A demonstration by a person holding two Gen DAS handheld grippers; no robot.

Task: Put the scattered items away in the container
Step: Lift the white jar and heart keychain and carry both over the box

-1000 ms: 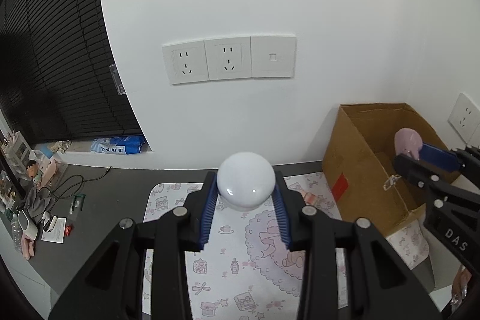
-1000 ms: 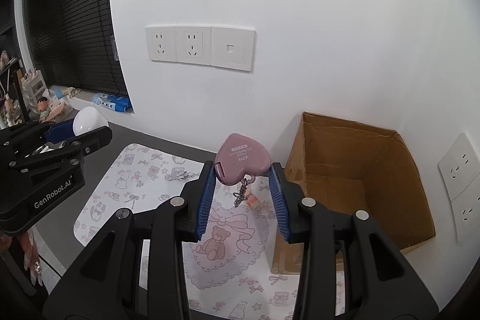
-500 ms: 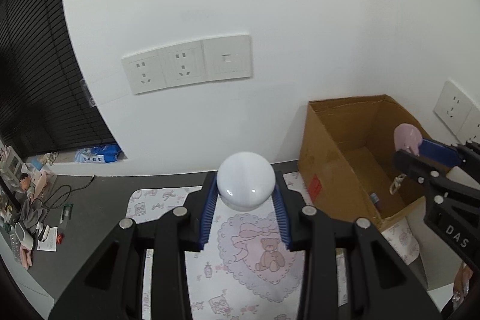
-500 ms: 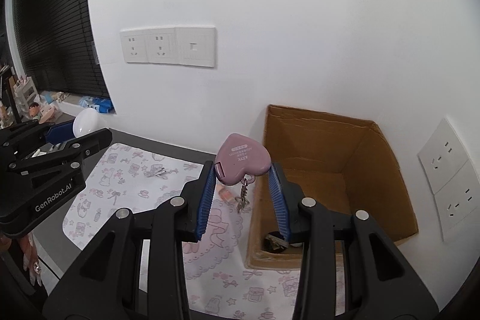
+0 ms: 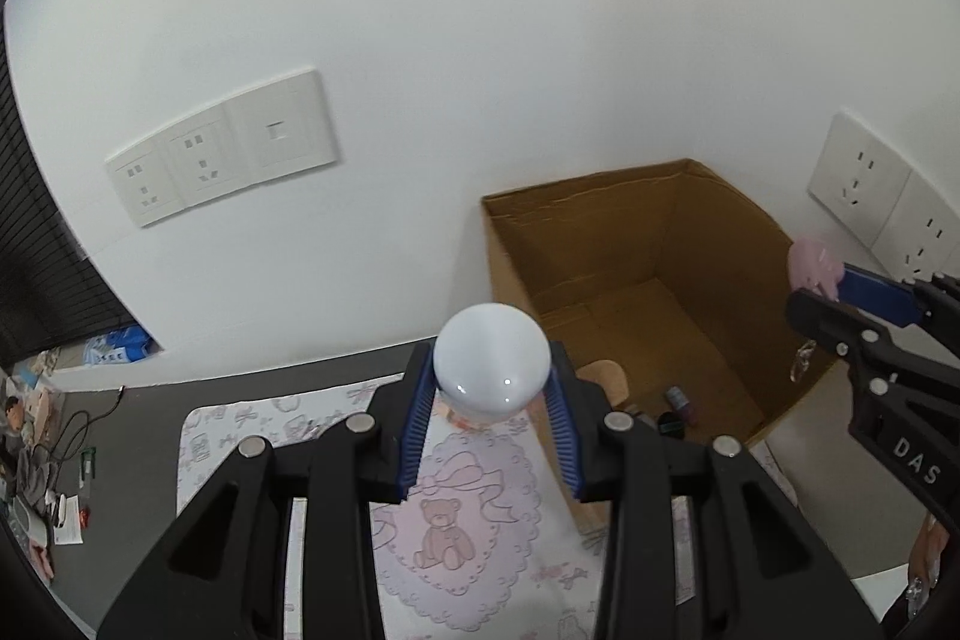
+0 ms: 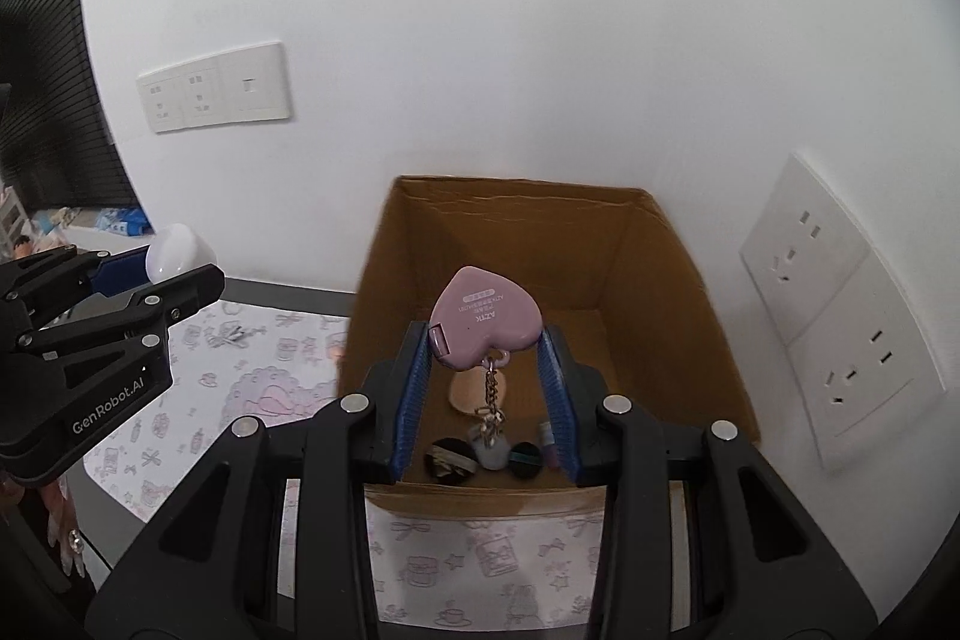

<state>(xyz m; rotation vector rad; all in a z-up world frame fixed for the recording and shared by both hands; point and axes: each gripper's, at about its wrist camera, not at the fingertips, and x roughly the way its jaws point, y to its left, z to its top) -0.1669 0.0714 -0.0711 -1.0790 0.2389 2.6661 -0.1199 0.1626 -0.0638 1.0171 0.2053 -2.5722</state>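
Observation:
My left gripper (image 5: 491,400) is shut on a white round bulb (image 5: 492,365), held above the patterned mat just left of the open cardboard box (image 5: 708,220). My right gripper (image 6: 485,376) is shut on a pink heart-shaped keychain (image 6: 487,317), held over the box (image 6: 660,292), its chain hanging down into the opening. Several small items lie on the box floor (image 6: 480,451). The left gripper with the bulb (image 6: 177,250) shows at the left of the right wrist view. The right gripper with the pink heart (image 5: 813,265) shows at the right of the left wrist view.
A pink and white patterned mat (image 5: 456,532) covers the dark table. The box stands in the corner against white walls with socket plates (image 5: 222,166) (image 6: 840,310). Small clutter lies on the table's far left (image 5: 36,448). A small item (image 6: 231,334) lies on the mat.
Both grippers have moved right toward the box with their objects. The right gripper now holds the pink heart over the box opening; the left gripper's bulb is close to the box's left wall.

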